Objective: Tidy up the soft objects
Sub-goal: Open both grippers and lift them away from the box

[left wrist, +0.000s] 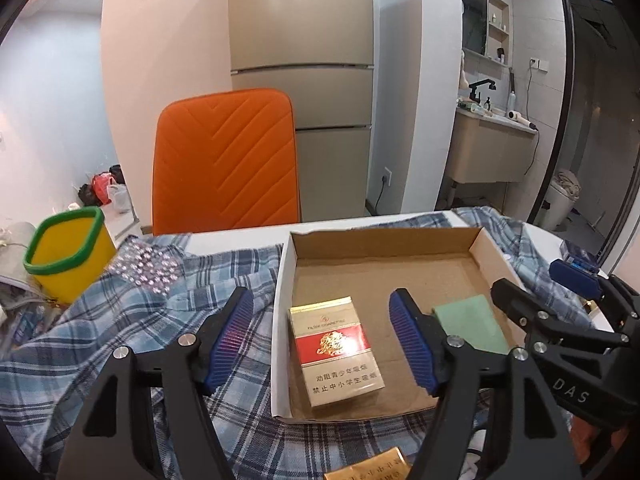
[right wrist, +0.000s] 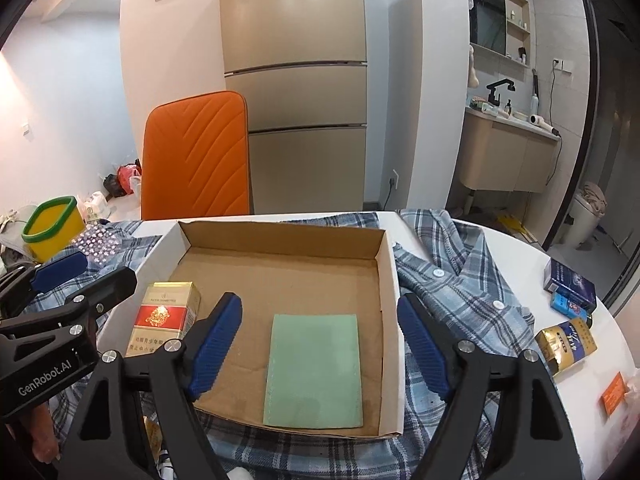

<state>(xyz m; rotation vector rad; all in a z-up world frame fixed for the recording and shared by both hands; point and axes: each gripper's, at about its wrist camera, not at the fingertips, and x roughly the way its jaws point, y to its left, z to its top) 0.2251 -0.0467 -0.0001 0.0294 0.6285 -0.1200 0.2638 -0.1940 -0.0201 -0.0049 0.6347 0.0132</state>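
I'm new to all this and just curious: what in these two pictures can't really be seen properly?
- Gold pack, left wrist view: cut off by the bottom edge.
- Table: mostly hidden under the plaid shirt.
- Orange card, right wrist view: print too small to read.
- Red-and-gold pack, right wrist view: lower part hidden by the right hand-held gripper.

Lying across a white, round-edged surface [right wrist: 516, 236]: a blue plaid shirt [right wrist: 460, 280], spreading rumpled over most of it and hanging past the near edge. Sitting on the shirt: an open cardboard box [right wrist: 390, 320]. Resting directly on the bare surface at right, close together beside the shirt: a dark blue pack [right wrist: 570, 284], a light blue pack [right wrist: 568, 307] and a gold pack [right wrist: 566, 344], with an orange card [right wrist: 612, 394] lying nearer the edge. Standing at the far left: a yellow cup with a green rim [left wrist: 66, 252], next to a sparkly sheet [left wrist: 148, 266] lying on the shirt.
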